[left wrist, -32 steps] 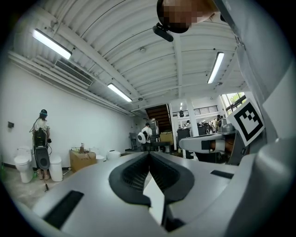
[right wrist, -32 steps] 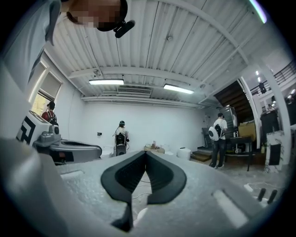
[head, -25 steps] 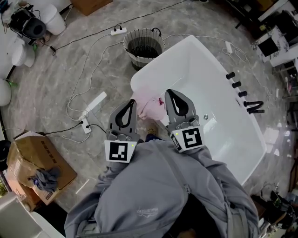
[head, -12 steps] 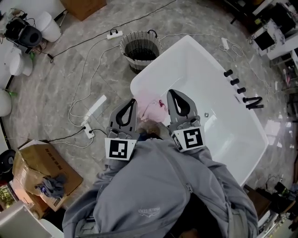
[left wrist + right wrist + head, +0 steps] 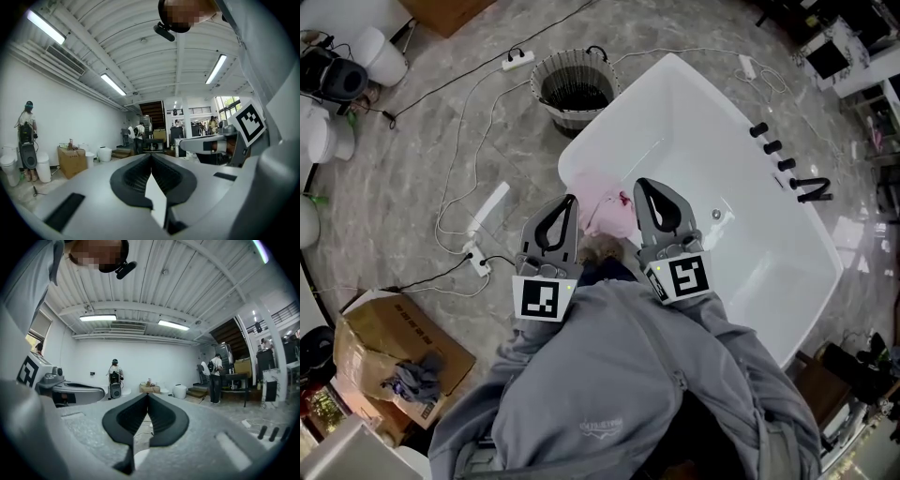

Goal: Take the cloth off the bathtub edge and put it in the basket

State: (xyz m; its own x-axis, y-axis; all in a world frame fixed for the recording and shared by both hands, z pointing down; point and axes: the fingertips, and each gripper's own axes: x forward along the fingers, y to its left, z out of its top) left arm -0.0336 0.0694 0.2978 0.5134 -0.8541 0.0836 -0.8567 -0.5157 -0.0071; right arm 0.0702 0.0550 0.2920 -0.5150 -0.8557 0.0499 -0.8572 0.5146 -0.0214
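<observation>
A pale pink cloth [image 5: 606, 212] with a red mark lies over the near left edge of the white bathtub [image 5: 703, 131]. The dark wire basket [image 5: 574, 91] stands on the floor just past the tub's far left corner. My left gripper [image 5: 570, 200] is shut and empty, held level above the floor just left of the cloth. My right gripper [image 5: 639, 184] is shut and empty too, hovering right of the cloth over the tub rim. Both gripper views look out across the room, with the left gripper [image 5: 151, 155] and the right gripper [image 5: 147, 394] closed tip to tip.
White cables and power strips [image 5: 487, 211] trail over the marble floor left of the tub. A cardboard box [image 5: 389, 352] holding a grey rag sits at the lower left. Black taps [image 5: 776, 150] stand on the tub's far rim. People stand across the room.
The view has shifted slightly, so tub and basket sit a little higher in frame. Both grippers keep their place beside the cloth, still shut.
</observation>
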